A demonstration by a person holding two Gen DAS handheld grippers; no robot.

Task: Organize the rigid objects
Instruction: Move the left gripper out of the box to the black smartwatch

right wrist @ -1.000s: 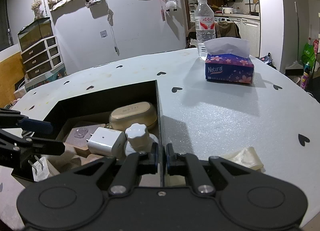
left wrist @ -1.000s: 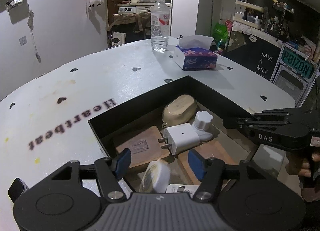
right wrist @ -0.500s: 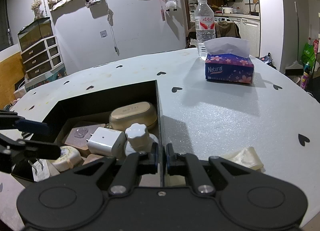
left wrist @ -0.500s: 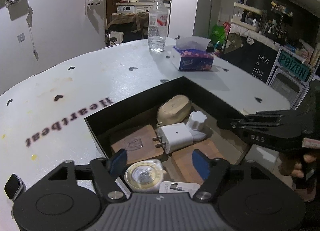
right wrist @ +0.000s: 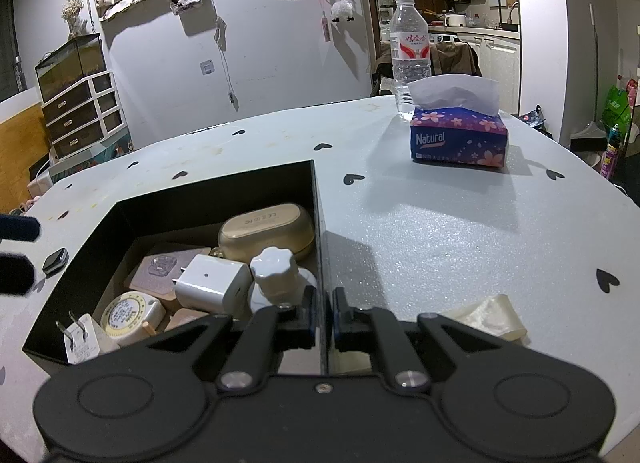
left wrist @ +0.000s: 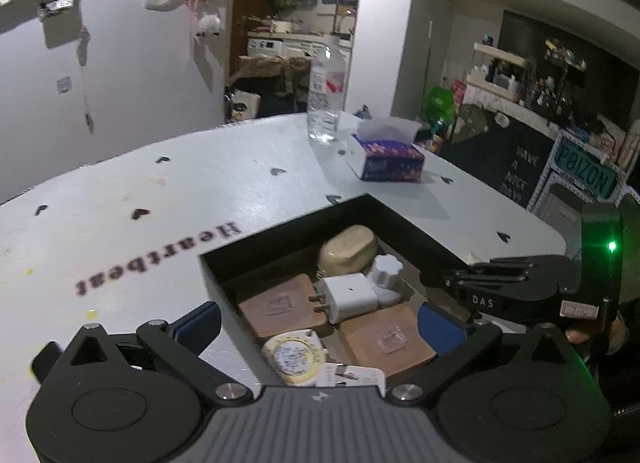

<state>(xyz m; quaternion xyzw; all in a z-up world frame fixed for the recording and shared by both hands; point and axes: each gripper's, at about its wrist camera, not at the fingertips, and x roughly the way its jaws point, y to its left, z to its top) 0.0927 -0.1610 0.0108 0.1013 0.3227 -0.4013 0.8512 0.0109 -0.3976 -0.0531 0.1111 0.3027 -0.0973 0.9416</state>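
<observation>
Left gripper [left wrist: 320, 325]: jaws spread wide, holding nothing, above the box's near edge.
Right gripper [right wrist: 322, 313]: jaws pinched on the black box [right wrist: 318, 199] side wall.
Round tape measure [left wrist: 294, 357]: lay in the box, between the left jaws.
White charger [right wrist: 212, 287]: lay ahead of the tape measure, beside the white knob [right wrist: 274, 269].

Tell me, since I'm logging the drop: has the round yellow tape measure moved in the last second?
Yes. The tape measure went from between the left tool's fingers down into the black box, and now lies flat beside the white charger.
</observation>
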